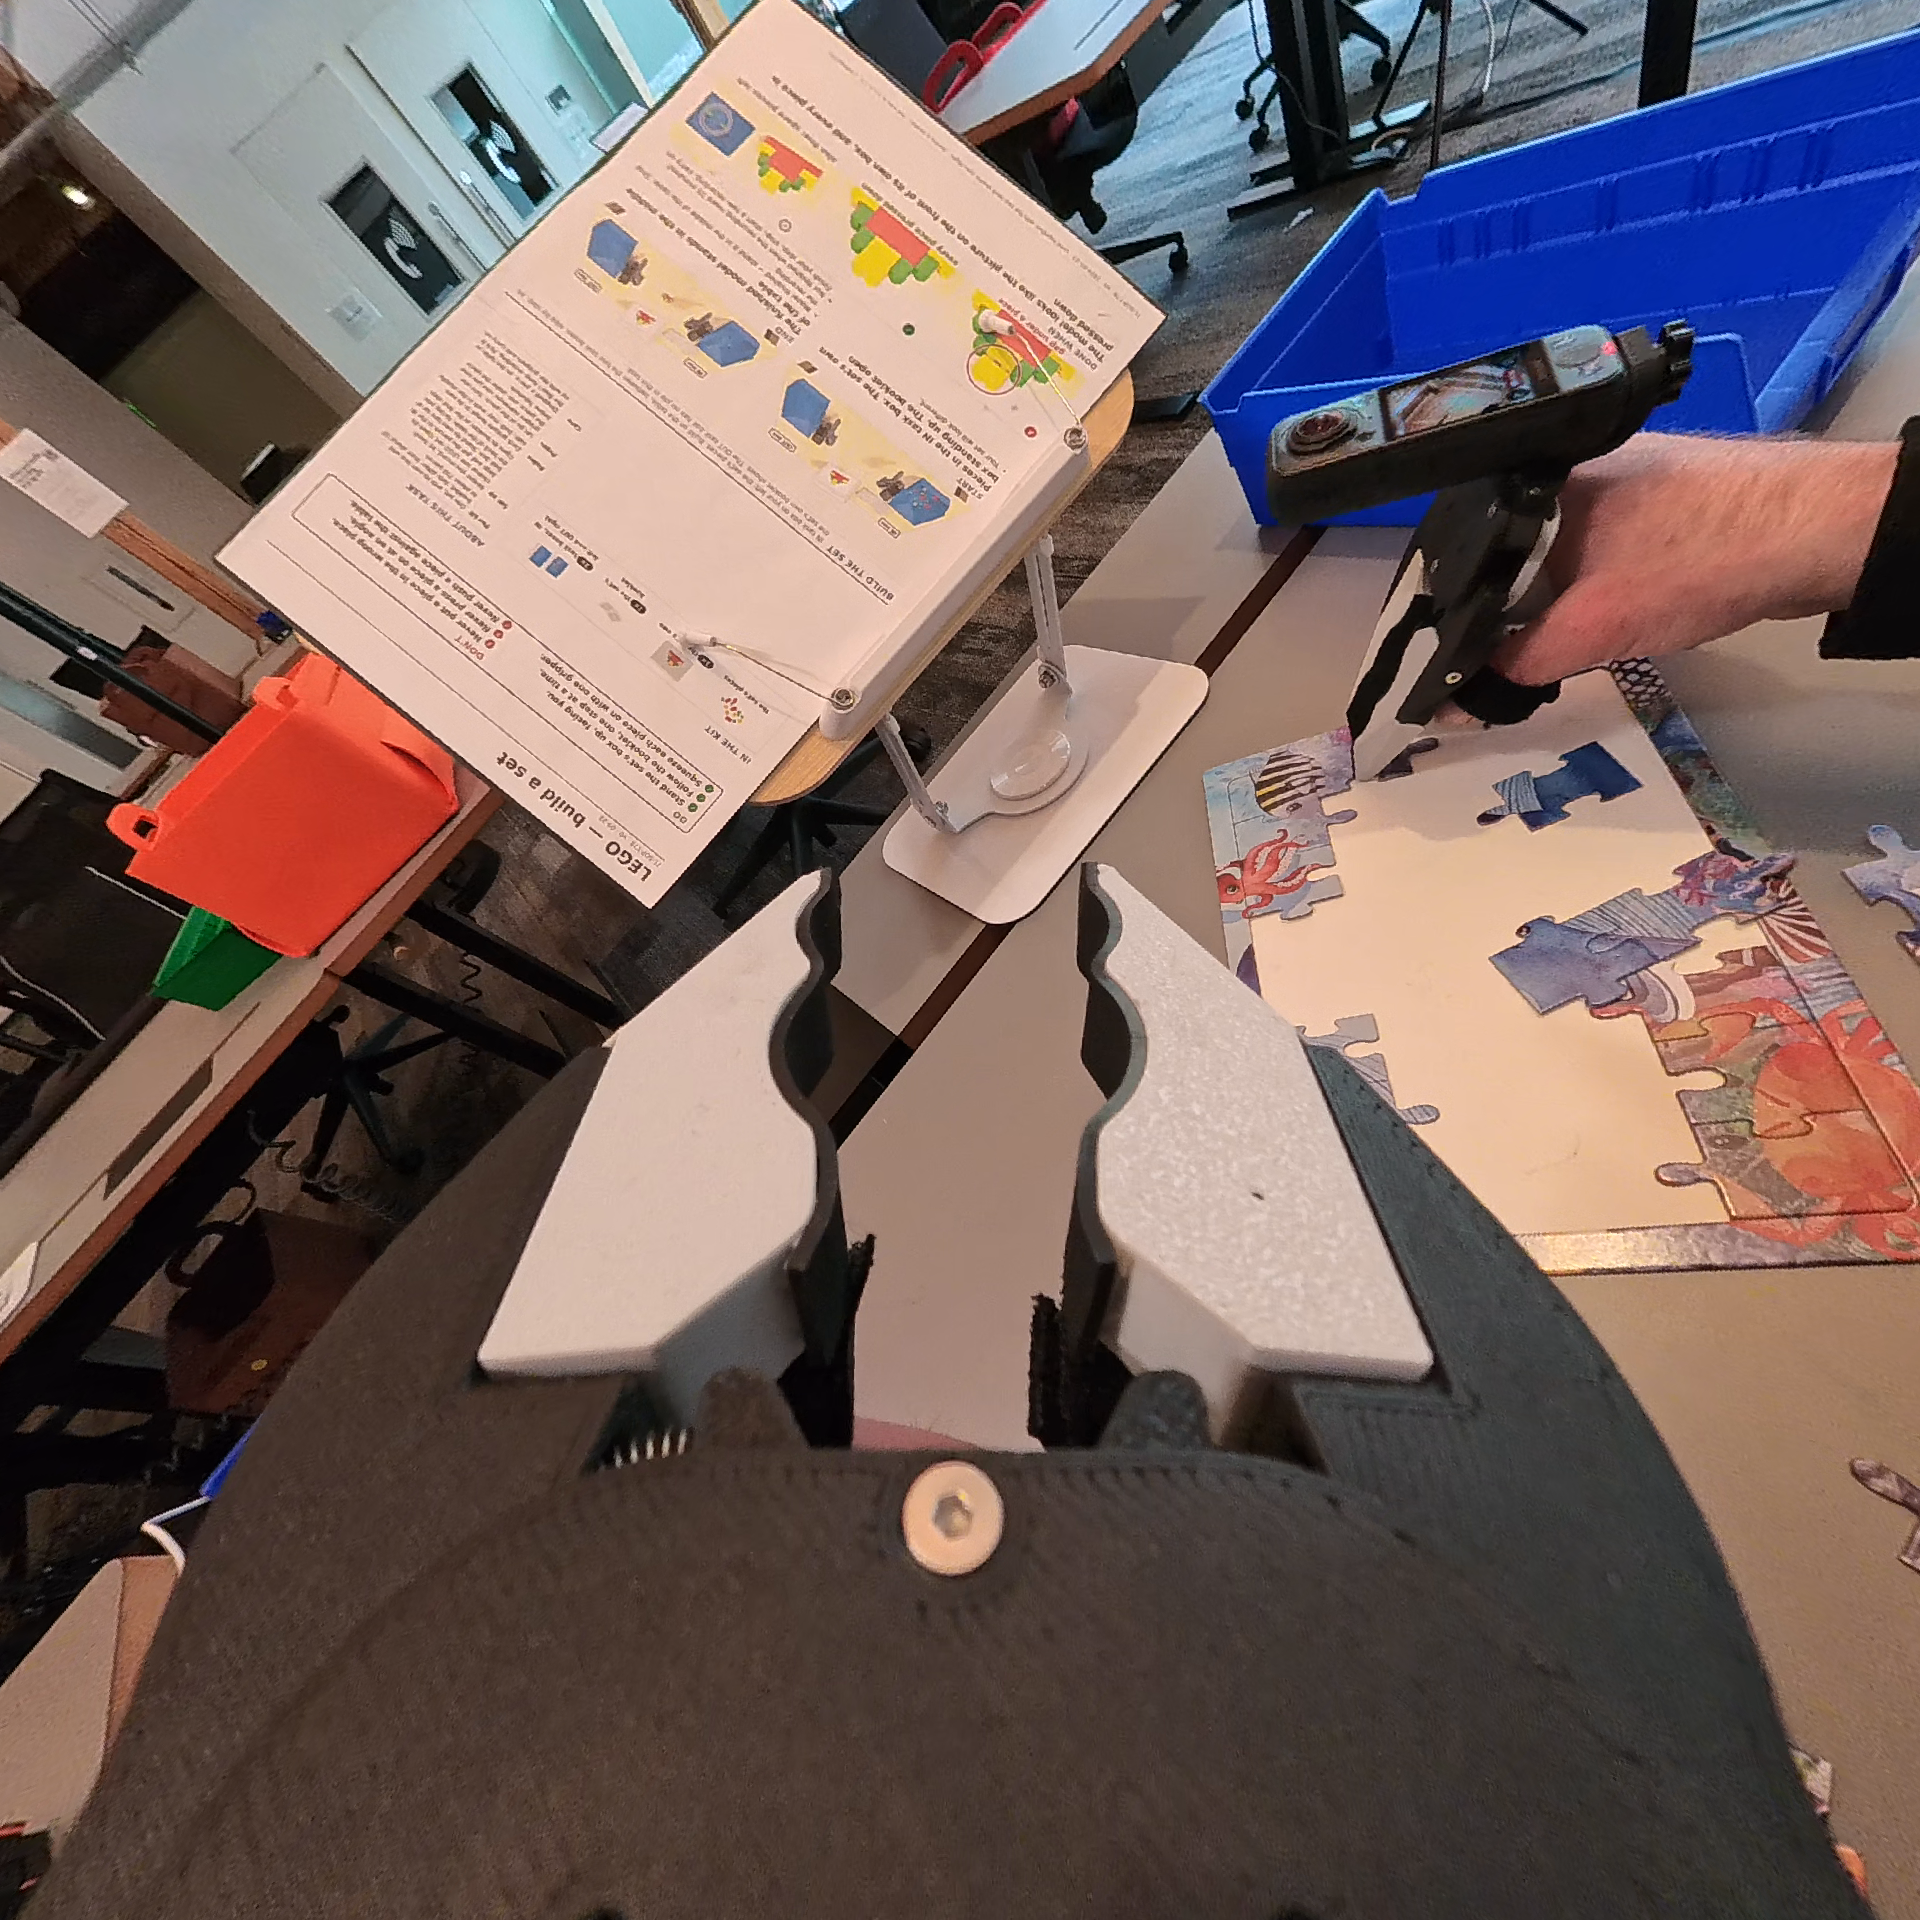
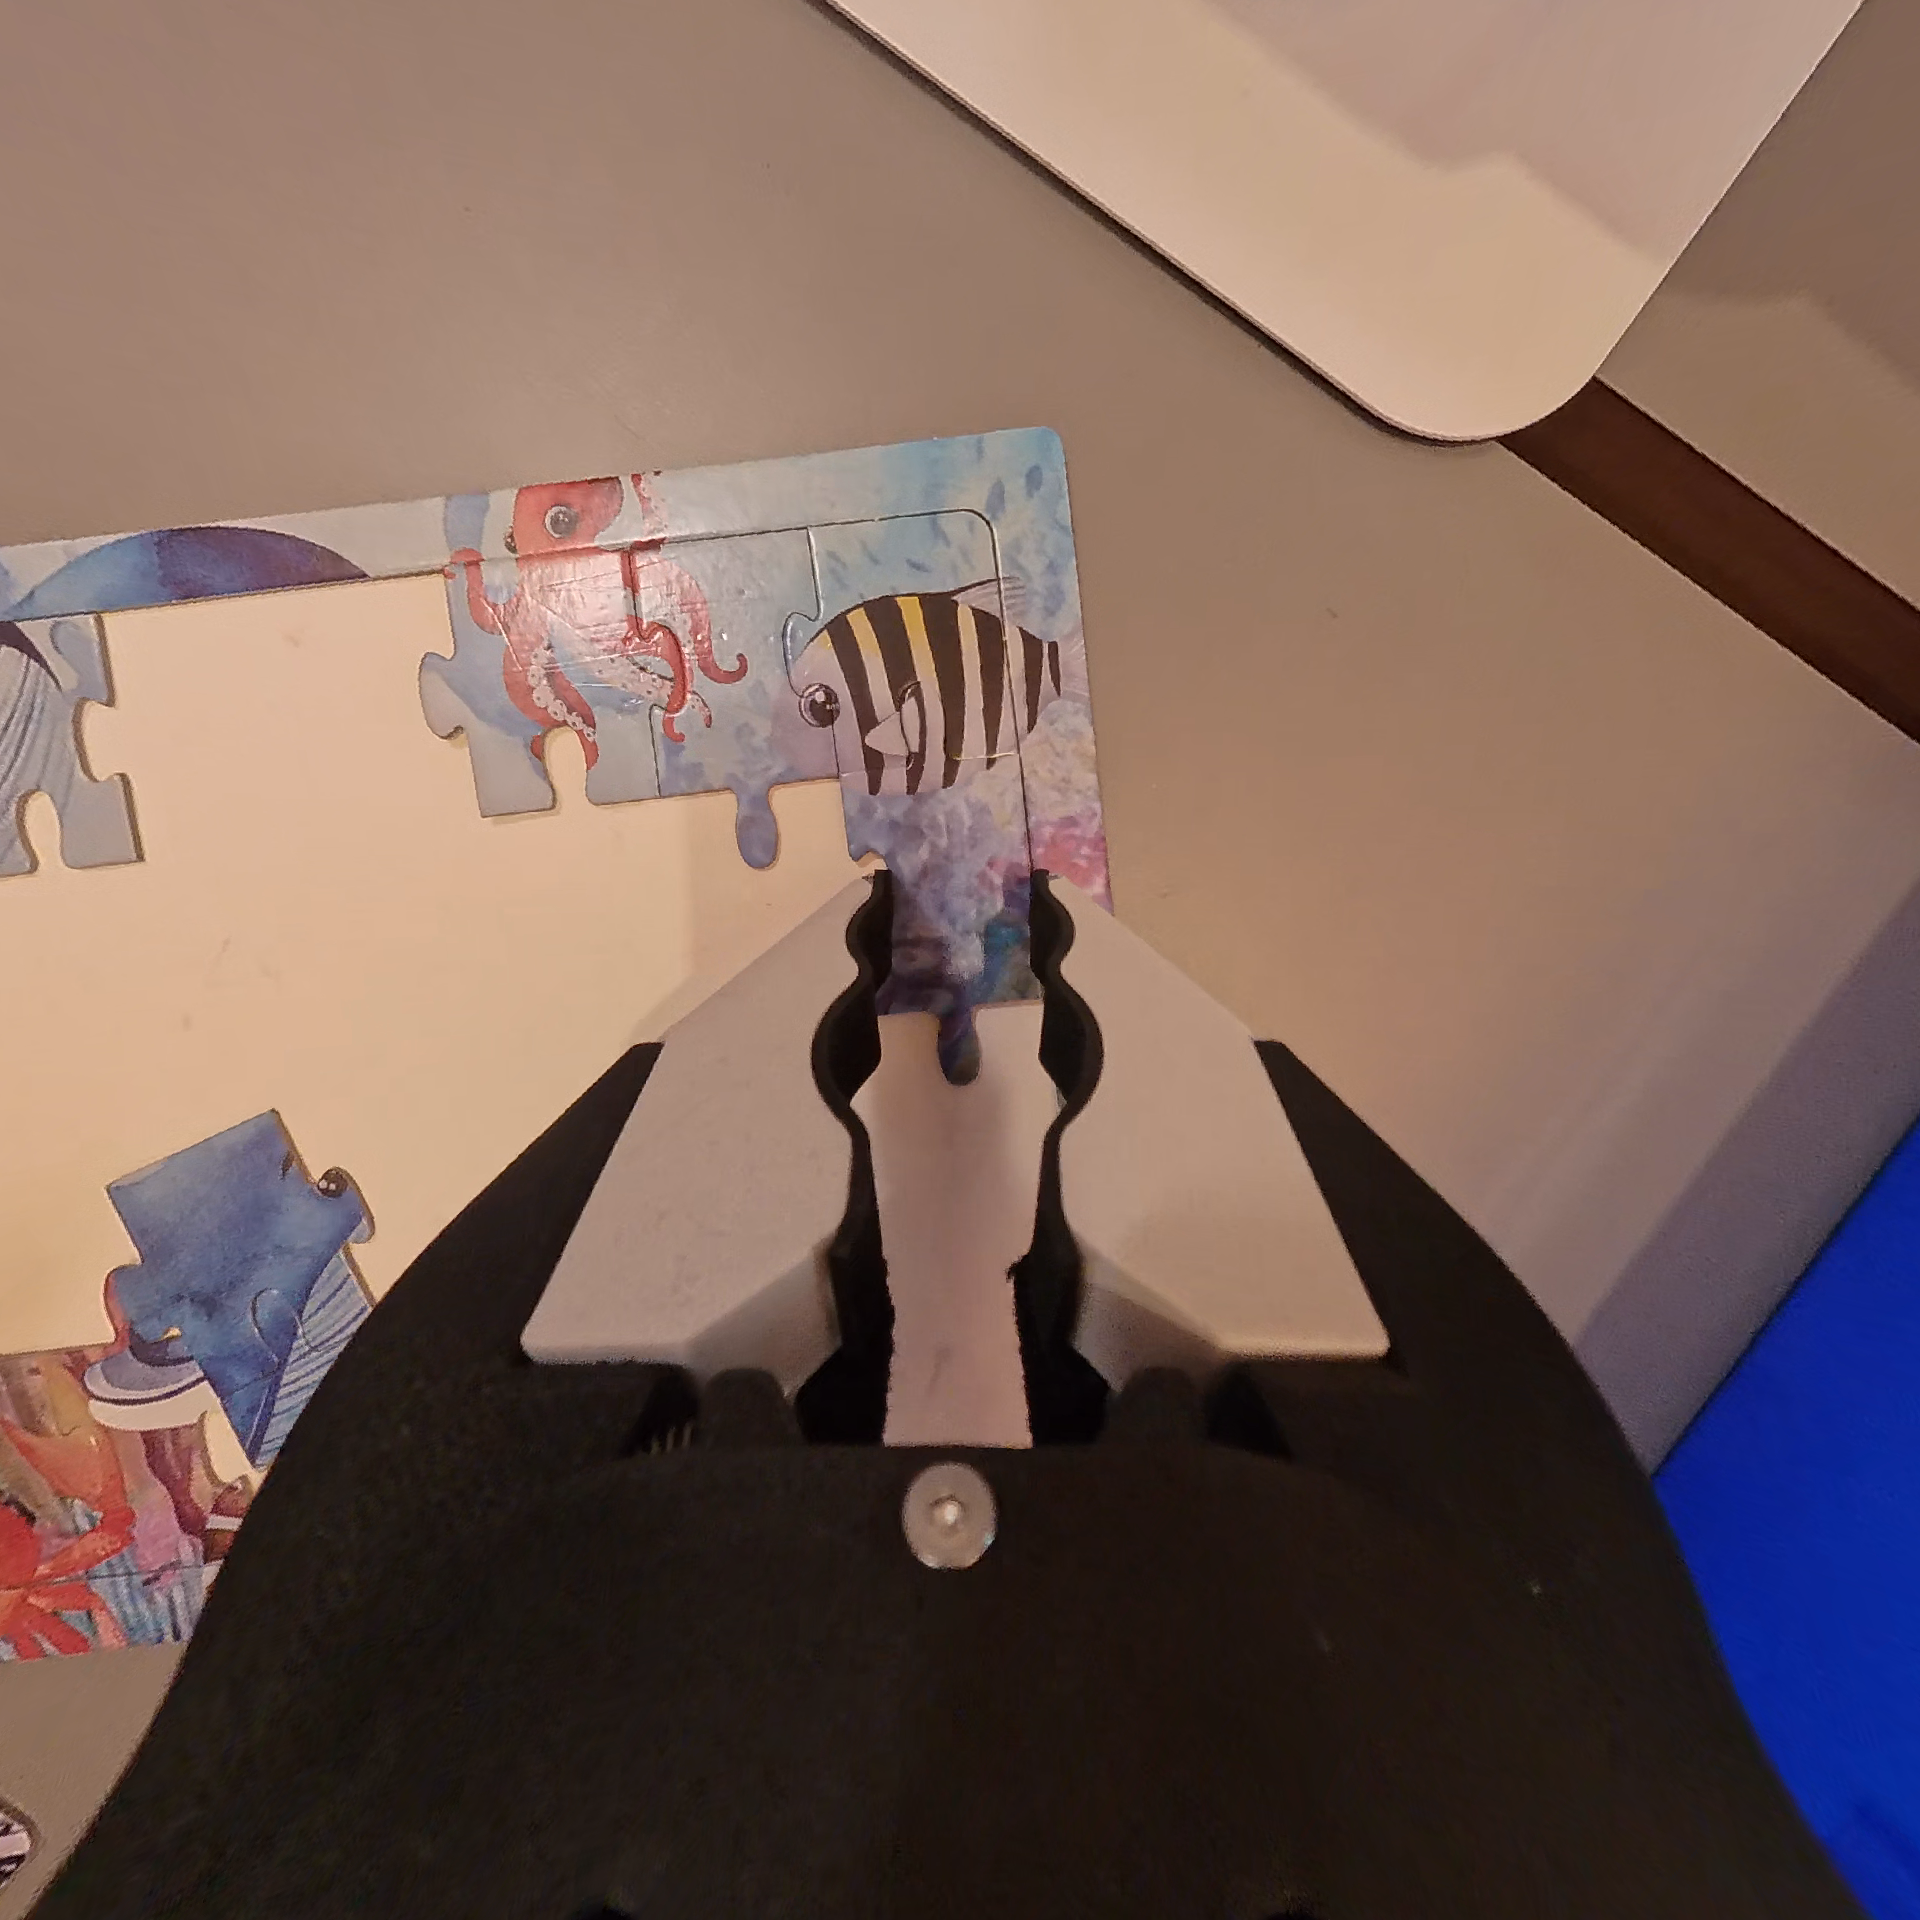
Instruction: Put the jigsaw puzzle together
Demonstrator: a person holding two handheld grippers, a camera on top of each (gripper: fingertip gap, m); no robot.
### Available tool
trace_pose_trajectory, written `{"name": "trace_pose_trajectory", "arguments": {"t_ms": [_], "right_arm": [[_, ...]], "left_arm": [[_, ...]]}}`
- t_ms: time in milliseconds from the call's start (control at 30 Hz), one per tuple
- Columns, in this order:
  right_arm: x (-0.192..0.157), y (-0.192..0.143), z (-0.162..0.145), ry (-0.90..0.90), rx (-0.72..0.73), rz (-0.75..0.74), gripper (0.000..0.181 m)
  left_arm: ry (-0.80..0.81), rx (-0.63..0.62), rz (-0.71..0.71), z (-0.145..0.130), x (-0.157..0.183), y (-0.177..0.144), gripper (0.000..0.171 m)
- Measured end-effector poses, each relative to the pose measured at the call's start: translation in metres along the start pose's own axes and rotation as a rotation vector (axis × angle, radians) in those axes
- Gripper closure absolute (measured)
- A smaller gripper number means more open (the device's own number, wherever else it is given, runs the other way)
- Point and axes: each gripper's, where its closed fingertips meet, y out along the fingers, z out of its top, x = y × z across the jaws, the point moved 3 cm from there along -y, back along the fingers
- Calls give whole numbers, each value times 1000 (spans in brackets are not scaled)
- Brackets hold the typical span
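Grey-fingered and black-bodied, the left gripper (image 1: 956, 914) hangs above the grey table (image 1: 1039, 1039) with its jaws spread wide and nothing between them; beyond it a white document stand (image 1: 1039, 790) carries a printed instruction sheet (image 1: 707, 416). At the far corner of the puzzle tray (image 2: 312, 935), the right gripper (image 2: 961, 883) has its jaws narrowed around a purple coral piece (image 2: 956, 862) set just below the striped fish piece (image 2: 925, 696); a blue loose piece (image 2: 229, 1247) lies on the bare board, and a blue bin (image 1: 1662, 229) sits behind.
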Motion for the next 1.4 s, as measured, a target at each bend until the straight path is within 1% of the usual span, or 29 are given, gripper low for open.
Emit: {"name": "trace_pose_trajectory", "arguments": {"t_ms": [267, 333, 400, 433, 467, 500, 533, 600, 633, 700, 733, 767, 900, 933, 1000, 1033, 1100, 1167, 1233, 1267, 1333, 1400], "right_arm": [[0, -1, 0, 2, -27, -13, 156], [0, -4, 1, -3, -30, -18, 148], [2, -10, 5, -7, -16, -23, 147], [3, -14, 10, -14, 0, -24, 150], [2, -17, 17, -39, 39, -20, 158], [1, -21, 26, -68, 85, -29, 173], [1, -23, 32, -83, 105, -35, 181], [-3, -18, 42, -103, 134, -15, 181], [-3, -10, 42, -104, 123, -9, 181], [-1, 14, 29, -97, 26, 8, 181], [0, 16, 32, -81, 67, 16, 181], [0, 15, 29, -64, 43, 32, 181], [-4, 6, 33, -99, 114, 29, 181], [-4, 7, 33, -114, 118, 14, 181], [-4, 17, 27, -103, 98, 36, 181], [-3, 17, 25, -88, 75, 42, 181], [0, 8, 28, -108, 103, -4, 181], [1, 1, 29, -109, 120, -18, 181], [3, 9, 20, -101, 67, -10, 181], [3, 10, 18, -85, 76, 4, 181], [5, 0, 17, -78, 86, 2, 181], [3, -23, 23, -99, 134, -9, 181]], "left_arm": [[1, -3, -7, 0, 1, 1, 128], [2, -3, -9, 0, 2, 1, 128], [0, -5, -9, -1, 1, 1, 128], [-1, -7, -9, -1, 1, 2, 127], [0, -8, -9, -1, 2, 2, 127], [1, -9, -10, -1, 2, 3, 128], [3, -11, -12, -1, 3, 3, 127], [6, -14, -14, -1, 4, 4, 128], [8, -16, -16, -1, 5, 5, 128], [11, -18, -17, -2, 5, 5, 128], [10, -18, -16, -2, 4, 4, 128], [7, -18, -13, -2, 3, 4, 128], [1, -24, -11, -5, 1, 5, 128], [4, -27, -13, -5, 2, 6, 128], [11, -29, -19, -3, 5, 8, 128], [16, -29, -21, -2, 6, 8, 128], [21, -29, -22, -2, 7, 7, 128], [16, -29, -18, -2, 6, 7, 128], [15, -33, -16, -3, 5, 7, 128], [16, -33, -18, -3, 6, 8, 128], [17, -34, -19, -4, 6, 8, 128], [15, -35, -16, -4, 4, 8, 128]]}}
